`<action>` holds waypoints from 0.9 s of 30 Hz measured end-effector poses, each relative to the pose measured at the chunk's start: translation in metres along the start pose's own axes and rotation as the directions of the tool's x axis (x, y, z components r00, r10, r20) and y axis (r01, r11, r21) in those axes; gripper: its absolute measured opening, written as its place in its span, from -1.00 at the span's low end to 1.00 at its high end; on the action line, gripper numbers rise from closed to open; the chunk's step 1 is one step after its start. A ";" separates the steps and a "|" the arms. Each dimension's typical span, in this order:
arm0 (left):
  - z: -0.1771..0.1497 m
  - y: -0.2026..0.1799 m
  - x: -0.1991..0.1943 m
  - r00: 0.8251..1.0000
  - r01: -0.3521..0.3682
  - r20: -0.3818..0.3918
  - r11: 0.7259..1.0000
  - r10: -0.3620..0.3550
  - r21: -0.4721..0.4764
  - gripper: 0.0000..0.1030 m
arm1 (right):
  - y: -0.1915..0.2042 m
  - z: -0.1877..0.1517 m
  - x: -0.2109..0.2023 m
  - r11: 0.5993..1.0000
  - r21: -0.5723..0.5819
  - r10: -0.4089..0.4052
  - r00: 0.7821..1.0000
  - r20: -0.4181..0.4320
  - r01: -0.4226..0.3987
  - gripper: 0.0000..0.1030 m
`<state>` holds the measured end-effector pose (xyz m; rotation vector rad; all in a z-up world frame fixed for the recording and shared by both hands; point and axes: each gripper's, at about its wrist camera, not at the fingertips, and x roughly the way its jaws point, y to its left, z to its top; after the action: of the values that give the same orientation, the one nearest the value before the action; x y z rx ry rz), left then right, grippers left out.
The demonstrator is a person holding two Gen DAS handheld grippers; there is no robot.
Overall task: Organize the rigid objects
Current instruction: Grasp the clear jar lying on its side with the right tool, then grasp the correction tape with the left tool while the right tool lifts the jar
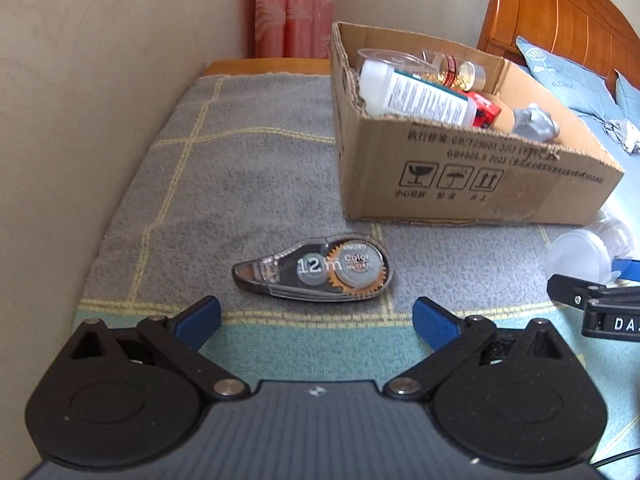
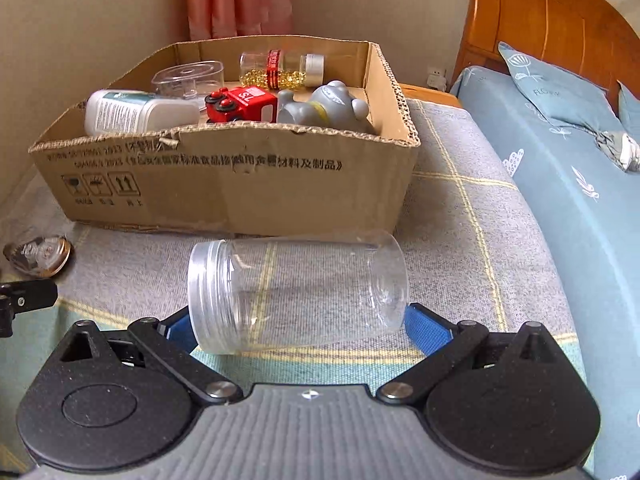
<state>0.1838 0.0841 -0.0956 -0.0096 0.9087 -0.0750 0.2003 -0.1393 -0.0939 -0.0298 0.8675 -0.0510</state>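
In the lower centre of the right wrist view, the right hand-held gripper [image 2: 298,326] has its blue pads spread wide around a clear plastic jar [image 2: 298,294] lying on its side (ribbed screw neck toward the left). The left hand-held gripper [image 1: 317,318] is released and empty; a smooth teardrop-shaped correction tape [image 1: 314,270] lies just beyond it on the grey towelled surface [image 1: 248,184]. The corrugated cardboard box [image 2: 224,184] behind holds a white bottle [image 2: 136,112], a red toy truck [image 2: 240,104] and a grey bear figure [image 2: 324,104].

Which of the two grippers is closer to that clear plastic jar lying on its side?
Right. The right gripper has the clear jar lying between its open fingers; the left gripper sits off to the jar's left, facing the correction tape.
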 end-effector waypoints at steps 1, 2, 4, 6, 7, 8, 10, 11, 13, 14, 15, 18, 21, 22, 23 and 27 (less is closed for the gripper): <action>-0.001 -0.002 0.001 1.000 -0.011 0.004 1.000 0.011 0.007 0.97 | 0.000 -0.002 -0.001 1.000 -0.009 0.000 1.000 0.012 0.000 1.00; -0.002 -0.004 0.002 1.000 -0.017 0.010 1.000 0.017 0.012 0.97 | 0.000 -0.003 -0.001 1.000 -0.017 0.003 1.000 0.020 -0.003 1.00; -0.002 -0.007 0.003 0.999 -0.026 0.025 1.000 0.026 0.013 0.98 | 0.000 -0.005 -0.002 1.000 -0.025 0.016 0.999 0.029 -0.015 1.00; -0.002 -0.010 0.005 0.999 -0.032 0.036 0.999 0.032 0.008 0.98 | -0.005 -0.006 -0.002 0.999 -0.001 0.037 0.999 0.029 -0.037 1.00; -0.002 -0.011 0.006 0.999 -0.035 0.038 0.999 0.035 0.003 0.98 | -0.006 -0.007 -0.002 0.999 -0.003 0.036 0.999 0.034 -0.036 1.00; -0.001 -0.013 0.007 0.998 -0.034 0.044 0.999 0.034 0.005 0.98 | -0.006 -0.008 -0.003 0.999 -0.009 0.037 0.999 0.038 -0.036 1.00; 0.000 -0.016 0.009 0.998 -0.033 0.056 0.999 0.032 0.009 0.98 | -0.006 -0.009 -0.004 0.999 -0.013 0.040 0.998 0.044 -0.039 1.00; 0.001 -0.016 0.010 0.998 -0.033 0.062 0.999 0.032 0.010 0.98 | -0.006 -0.010 -0.004 0.999 -0.014 0.040 0.998 0.047 -0.040 1.00; 0.003 -0.018 0.012 0.997 -0.027 0.072 0.999 0.025 0.018 0.98 | -0.006 -0.010 -0.004 0.999 -0.016 0.042 0.998 0.049 -0.042 1.00; 0.004 -0.018 0.013 0.997 -0.023 0.075 0.999 0.021 0.025 0.98 | -0.006 -0.011 -0.005 0.999 -0.017 0.044 0.998 0.050 -0.043 1.00; 0.005 -0.019 0.013 0.997 -0.018 0.076 0.999 0.016 0.032 0.98 | -0.006 -0.011 -0.005 0.999 -0.020 0.046 0.998 0.051 -0.045 1.00; 0.008 -0.018 0.015 0.997 -0.008 0.075 0.998 0.003 0.060 0.98 | -0.007 -0.010 -0.005 0.998 -0.027 0.054 0.997 0.047 -0.052 1.00; 0.009 -0.018 0.014 0.997 -0.016 0.083 0.994 0.007 0.106 0.98 | -0.008 -0.011 -0.006 0.998 -0.034 0.059 0.997 0.039 -0.058 1.00; 0.008 -0.019 0.014 0.996 -0.017 0.089 0.991 0.006 0.132 0.98 | -0.008 -0.011 -0.006 0.998 -0.035 0.061 0.998 0.034 -0.059 1.00; 0.008 -0.020 0.013 0.995 -0.019 0.095 0.987 0.004 0.158 0.98 | -0.008 -0.011 -0.007 0.998 -0.035 0.061 0.998 0.028 -0.060 1.00; 0.012 -0.020 0.014 0.997 -0.015 0.081 0.987 0.003 0.158 0.98 | -0.007 -0.013 -0.011 0.998 -0.034 0.059 0.998 0.006 -0.059 1.00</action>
<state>0.2001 0.0627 -0.0985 0.1386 0.8199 -0.1375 0.1834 -0.1461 -0.0933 -0.0362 0.8621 0.0195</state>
